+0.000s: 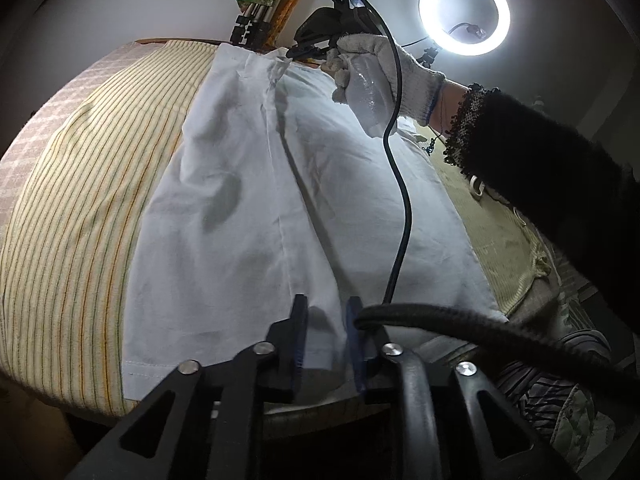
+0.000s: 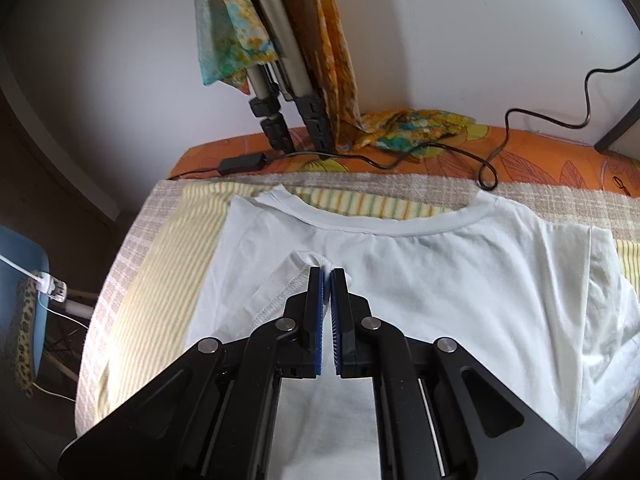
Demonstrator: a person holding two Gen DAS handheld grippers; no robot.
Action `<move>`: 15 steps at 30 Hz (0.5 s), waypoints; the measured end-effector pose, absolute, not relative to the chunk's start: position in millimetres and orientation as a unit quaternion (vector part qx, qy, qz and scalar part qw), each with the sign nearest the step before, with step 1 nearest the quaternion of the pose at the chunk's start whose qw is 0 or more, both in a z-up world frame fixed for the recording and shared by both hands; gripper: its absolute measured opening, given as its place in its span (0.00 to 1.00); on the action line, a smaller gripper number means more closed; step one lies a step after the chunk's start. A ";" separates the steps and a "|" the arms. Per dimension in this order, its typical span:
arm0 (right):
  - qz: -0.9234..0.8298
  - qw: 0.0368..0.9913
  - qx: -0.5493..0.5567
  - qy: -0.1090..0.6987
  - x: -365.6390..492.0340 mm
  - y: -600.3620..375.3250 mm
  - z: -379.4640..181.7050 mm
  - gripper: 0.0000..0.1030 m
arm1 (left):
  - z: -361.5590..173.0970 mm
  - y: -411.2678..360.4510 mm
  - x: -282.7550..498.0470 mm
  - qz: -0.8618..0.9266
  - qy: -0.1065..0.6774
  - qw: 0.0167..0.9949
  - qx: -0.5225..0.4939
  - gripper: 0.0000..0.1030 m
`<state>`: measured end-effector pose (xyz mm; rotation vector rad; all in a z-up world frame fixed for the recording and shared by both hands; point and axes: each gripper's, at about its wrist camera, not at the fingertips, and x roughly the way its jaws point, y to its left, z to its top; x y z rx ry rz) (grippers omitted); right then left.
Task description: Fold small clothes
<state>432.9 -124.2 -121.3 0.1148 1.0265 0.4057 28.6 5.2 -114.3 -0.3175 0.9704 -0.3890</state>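
A white T-shirt (image 1: 240,200) lies spread on a striped yellow cloth (image 1: 80,200), its collar (image 2: 400,226) at the far end. My left gripper (image 1: 327,312) hovers at the shirt's near hem, jaws a little apart; cloth shows in the gap but the pads do not press it. My right gripper (image 2: 327,274) is shut on a pinched fold of the T-shirt (image 2: 460,280) beside a stitched sleeve edge (image 2: 280,296). In the left wrist view, that right gripper (image 1: 294,53) sits at the shirt's far end, held by a gloved hand (image 1: 372,68).
A black cable (image 1: 400,200) hangs across the shirt from the right gripper. A ring light (image 1: 464,12) glows above. Tripod legs (image 2: 280,112), a power adapter (image 2: 244,162) and flowered cloth (image 2: 412,128) lie past the collar. A blue chair (image 2: 28,280) stands left of the bed edge.
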 end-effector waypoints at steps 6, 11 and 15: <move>0.174 0.849 0.015 0.499 428.0 -129.3 -124.0 0.35 | -103.1 19.7 12.7 -0.154 0.444 0.877 -0.099 0.29; 0.177 0.873 0.032 0.453 410.4 -136.1 -92.2 0.43 | -95.6 49.8 2.2 -0.103 0.428 0.895 -0.077 0.30; 0.234 0.862 0.020 0.450 398.5 -105.6 -79.2 0.43 | -100.3 73.0 2.3 -0.070 0.429 0.895 -0.101 0.31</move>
